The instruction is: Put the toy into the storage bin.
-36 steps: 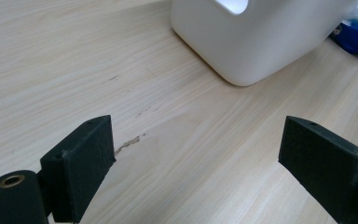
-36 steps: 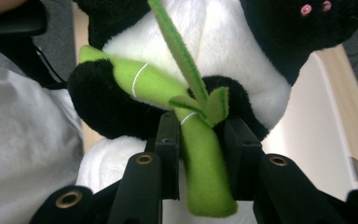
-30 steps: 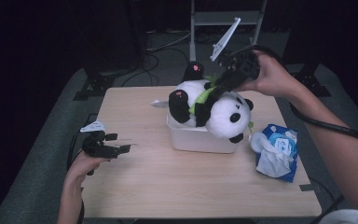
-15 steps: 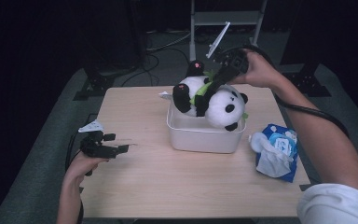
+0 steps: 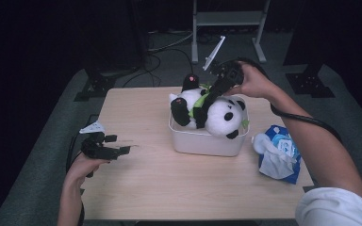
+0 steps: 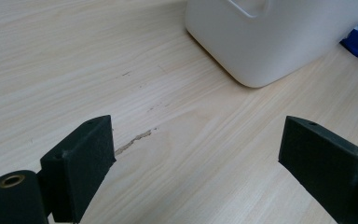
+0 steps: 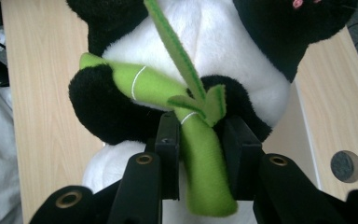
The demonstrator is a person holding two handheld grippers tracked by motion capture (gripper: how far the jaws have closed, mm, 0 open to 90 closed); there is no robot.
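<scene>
Plush panda point(image 5: 214, 115), fuzzy and rounded, sits in the smooth white tub point(image 5: 202, 141); your right gripper point(image 7: 200, 140) pinches its soft green felt bamboo stalk point(image 7: 200, 154), your left gripper point(image 6: 196, 154) gapes above the pale wood-grain bench point(image 5: 141, 179).

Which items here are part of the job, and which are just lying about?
In the job: panda plush, held by its green bamboo stalk in the right gripper; white bin under it.
Lying about: blue wipes pack; open left gripper, idle.

Hand-held gripper point(image 6: 196, 172) gapes over table point(image 6: 74, 60) (scratched), white bin point(image 6: 270, 42) beyond.
</scene>
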